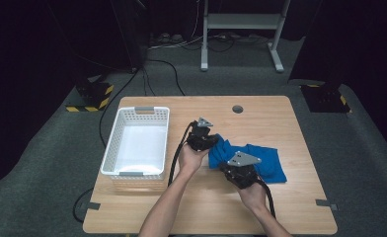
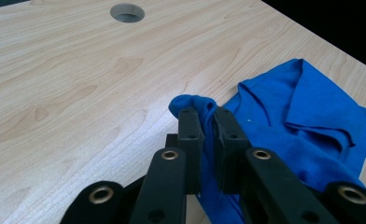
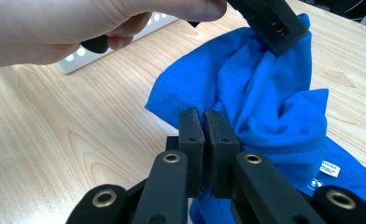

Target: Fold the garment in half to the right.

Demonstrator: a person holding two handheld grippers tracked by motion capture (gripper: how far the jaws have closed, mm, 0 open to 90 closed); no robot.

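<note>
Blue garment (image 3: pixel 265 93), its small white label (image 3: pixel 329 169) unreadable, is pinched by both claws.

Blue garment (image 1: pixel 260 160), crumpled, apparently a shirt, on wooden table (image 1: pixel 280 123)

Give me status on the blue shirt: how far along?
Done: both grips are made. The left gripper and right gripper are each shut on a bunched edge of the blue shirt. In hand: the shirt, mostly still crumpled on the table. Left: probably moving it into the white basket, which holds no shirt yet.
</note>
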